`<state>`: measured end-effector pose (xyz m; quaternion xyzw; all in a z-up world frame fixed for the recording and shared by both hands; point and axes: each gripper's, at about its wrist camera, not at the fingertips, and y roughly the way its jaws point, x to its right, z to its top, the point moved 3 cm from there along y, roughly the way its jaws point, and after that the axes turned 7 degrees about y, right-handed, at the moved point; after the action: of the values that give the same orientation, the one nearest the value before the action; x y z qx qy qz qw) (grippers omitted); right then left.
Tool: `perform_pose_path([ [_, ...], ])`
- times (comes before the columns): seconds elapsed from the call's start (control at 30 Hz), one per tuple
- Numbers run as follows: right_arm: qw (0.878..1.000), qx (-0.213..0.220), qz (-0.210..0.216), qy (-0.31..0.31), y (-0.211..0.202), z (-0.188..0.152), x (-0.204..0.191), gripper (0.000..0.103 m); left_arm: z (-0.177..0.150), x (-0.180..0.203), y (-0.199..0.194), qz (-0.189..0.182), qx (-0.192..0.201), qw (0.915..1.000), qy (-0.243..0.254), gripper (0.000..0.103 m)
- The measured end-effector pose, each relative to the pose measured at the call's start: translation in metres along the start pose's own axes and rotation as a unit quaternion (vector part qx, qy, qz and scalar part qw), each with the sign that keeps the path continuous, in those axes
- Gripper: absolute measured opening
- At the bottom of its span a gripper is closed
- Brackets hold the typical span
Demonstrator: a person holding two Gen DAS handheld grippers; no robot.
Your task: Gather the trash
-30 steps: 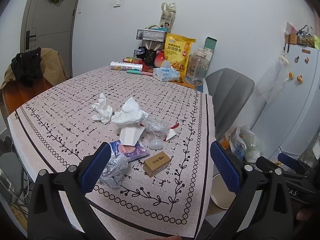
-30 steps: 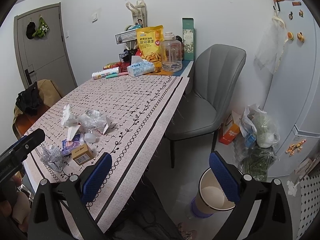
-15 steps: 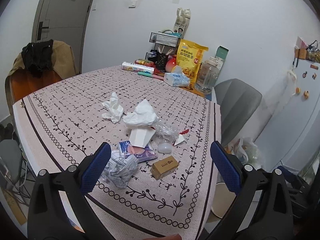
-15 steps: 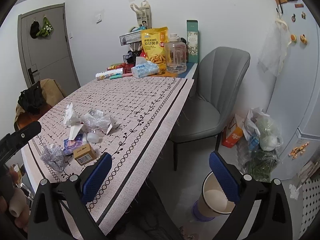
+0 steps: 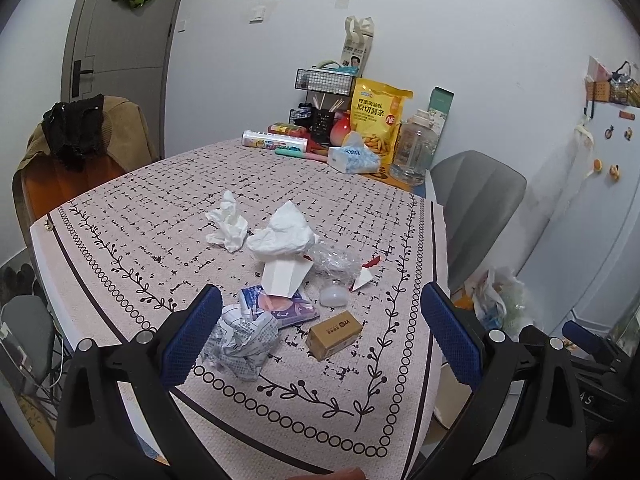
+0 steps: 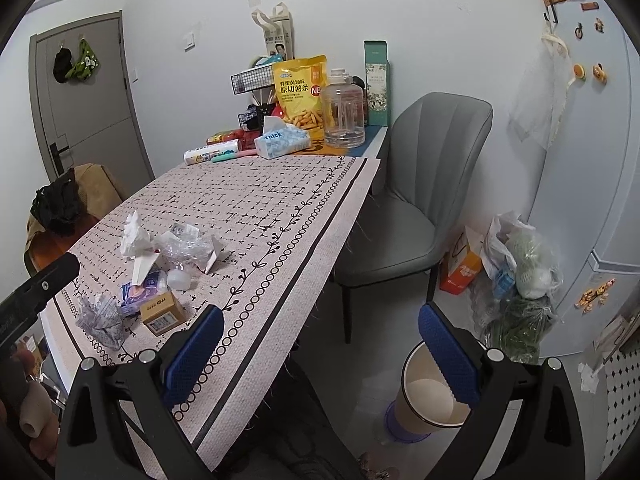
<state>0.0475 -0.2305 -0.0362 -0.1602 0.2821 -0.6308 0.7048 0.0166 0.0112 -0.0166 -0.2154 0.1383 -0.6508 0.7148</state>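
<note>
A pile of trash lies on the patterned tablecloth (image 5: 120,240): a crumpled printed paper ball (image 5: 240,340), a small brown box (image 5: 334,334), a purple wrapper (image 5: 280,306), white tissues (image 5: 286,232), another tissue (image 5: 228,222), clear plastic (image 5: 334,258) and a white cap (image 5: 334,296). My left gripper (image 5: 320,336) is open and empty, above the table's near edge, with the paper ball by its left finger. My right gripper (image 6: 320,352) is open and empty, beyond the table's right edge. A beige trash bin (image 6: 434,396) stands on the floor behind its right finger. The pile also shows in the right wrist view (image 6: 160,276).
A grey chair (image 6: 420,200) stands at the table's right side. Snack bag (image 5: 378,120), tissue pack (image 5: 352,158), clear jug (image 5: 416,152) and a wire rack (image 5: 324,80) crowd the far end. Plastic bags (image 6: 520,264) sit by the fridge (image 6: 592,160). A chair with clothes (image 5: 72,148) is at left.
The left gripper has moved a little left and higher, so the trash pile now sits more centred between its fingers. The right gripper has barely shifted. Both stay open.
</note>
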Motion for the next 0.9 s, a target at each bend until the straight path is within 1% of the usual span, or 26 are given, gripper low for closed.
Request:
perform_pose_path([
  [0.13,1.0,-0.001,0.018,0.022,0.003,-0.003,0.003,0.096,0.0,-0.001,-0.002,0.004,0.005,1.0,0.002,0.098],
  [0.2,0.999,0.004,0.019,0.027,0.003,-0.003,0.004,0.096,-0.001,-0.003,-0.003,0.004,0.014,0.9999,-0.001,0.098],
  [0.33,1.0,0.012,0.013,0.026,0.003,-0.003,0.005,0.096,-0.001,-0.002,-0.002,0.011,0.018,0.9998,0.006,0.098],
  [0.47,0.999,0.031,0.017,0.01,0.001,-0.002,0.001,0.095,-0.001,0.0,-0.002,0.006,0.019,0.9997,0.015,0.098],
  [0.57,0.999,0.037,0.019,0.01,0.0,0.001,0.0,0.095,-0.001,0.0,-0.002,0.0,0.02,0.9996,0.022,0.098],
  [0.7,0.998,0.043,0.036,0.015,0.002,0.003,-0.004,0.095,-0.001,-0.006,-0.002,-0.006,0.024,0.9995,0.021,0.098],
  [0.8,0.997,0.046,0.055,-0.007,0.005,0.005,-0.016,0.095,-0.004,-0.018,-0.002,-0.012,0.025,0.9996,0.002,0.098],
  [0.9,0.996,0.038,0.074,-0.019,0.01,0.003,-0.029,0.095,-0.008,-0.03,0.0,-0.006,0.022,0.9997,-0.005,0.098],
])
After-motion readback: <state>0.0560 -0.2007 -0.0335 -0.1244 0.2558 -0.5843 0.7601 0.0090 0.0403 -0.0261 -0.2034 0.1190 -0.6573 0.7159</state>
